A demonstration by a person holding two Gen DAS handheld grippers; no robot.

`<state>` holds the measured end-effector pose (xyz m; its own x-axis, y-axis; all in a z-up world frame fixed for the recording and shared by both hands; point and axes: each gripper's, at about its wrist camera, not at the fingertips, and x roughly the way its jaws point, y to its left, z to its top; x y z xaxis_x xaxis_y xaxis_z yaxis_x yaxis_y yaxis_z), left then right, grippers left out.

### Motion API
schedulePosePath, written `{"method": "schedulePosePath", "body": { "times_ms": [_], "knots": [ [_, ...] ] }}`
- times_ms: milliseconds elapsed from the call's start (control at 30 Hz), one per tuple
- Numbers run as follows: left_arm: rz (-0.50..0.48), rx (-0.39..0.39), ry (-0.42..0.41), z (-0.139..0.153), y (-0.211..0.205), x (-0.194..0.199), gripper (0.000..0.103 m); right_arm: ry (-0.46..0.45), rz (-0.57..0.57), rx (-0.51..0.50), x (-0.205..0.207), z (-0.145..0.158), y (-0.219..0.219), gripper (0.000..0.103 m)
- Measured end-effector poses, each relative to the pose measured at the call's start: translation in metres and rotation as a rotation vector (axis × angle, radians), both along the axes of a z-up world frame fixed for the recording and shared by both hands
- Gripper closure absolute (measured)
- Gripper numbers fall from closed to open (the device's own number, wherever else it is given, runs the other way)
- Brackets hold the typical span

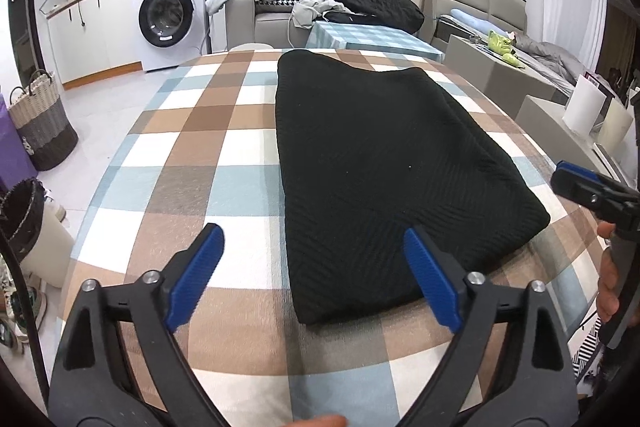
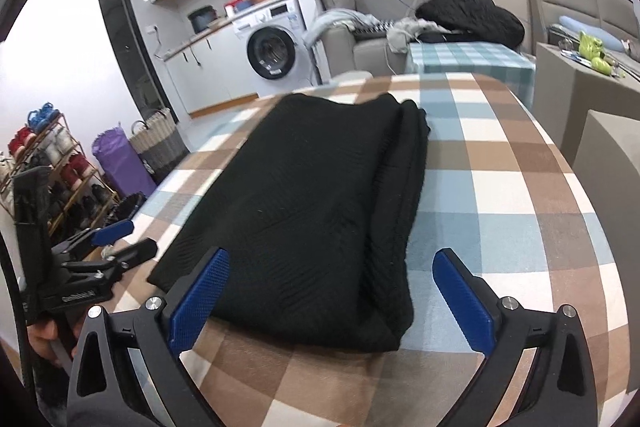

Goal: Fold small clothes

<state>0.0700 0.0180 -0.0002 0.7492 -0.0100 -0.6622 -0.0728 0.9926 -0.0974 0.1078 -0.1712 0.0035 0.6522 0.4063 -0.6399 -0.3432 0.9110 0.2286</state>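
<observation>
A black knitted garment [image 1: 384, 163] lies folded into a long rectangle on the checked tablecloth [image 1: 192, 131]. My left gripper [image 1: 314, 249] hovers open over the garment's near left corner, blue pads wide apart, nothing between them. In the right wrist view the same garment [image 2: 312, 195] stretches away from me, its folded layers stacked along the right edge. My right gripper [image 2: 332, 271] stands open above its near end, holding nothing. The left gripper [image 2: 120, 239] shows at the left of that view, and the right gripper's tip [image 1: 576, 183] at the right edge of the left wrist view.
A sofa [image 1: 280, 15] with a dark heap of clothes [image 1: 372, 1] stands beyond the table. A washing machine [image 1: 172, 15] and a woven basket [image 1: 40, 123] are at the left, a bin [image 1: 24, 211] by the table's left edge, and a grey cabinet [image 2: 576, 95] at the right.
</observation>
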Motion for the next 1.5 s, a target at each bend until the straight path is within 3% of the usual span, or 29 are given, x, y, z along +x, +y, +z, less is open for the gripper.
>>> {"method": "schedulePosePath", "body": {
  "times_ms": [33, 367, 900, 1500],
  "knots": [
    [0.004, 0.002, -0.002, 0.000, -0.001, -0.002, 0.001, -0.012, 0.001, 0.005, -0.005, 0.002, 0.001, 0.000],
    [0.036, 0.050, -0.068, -0.002, -0.006, -0.030, 0.001, -0.103, 0.032, -0.008, -0.028, -0.002, 0.000, 0.000],
    [-0.001, 0.040, -0.188, -0.005, 0.002, -0.050, 0.001, -0.250, 0.019, 0.031, -0.064, -0.019, -0.007, 0.000],
    [-0.002, 0.035, -0.175, -0.015, 0.005, -0.048, 0.001, -0.237, 0.025, 0.075, -0.066, -0.022, -0.016, 0.000]
  ]
}}
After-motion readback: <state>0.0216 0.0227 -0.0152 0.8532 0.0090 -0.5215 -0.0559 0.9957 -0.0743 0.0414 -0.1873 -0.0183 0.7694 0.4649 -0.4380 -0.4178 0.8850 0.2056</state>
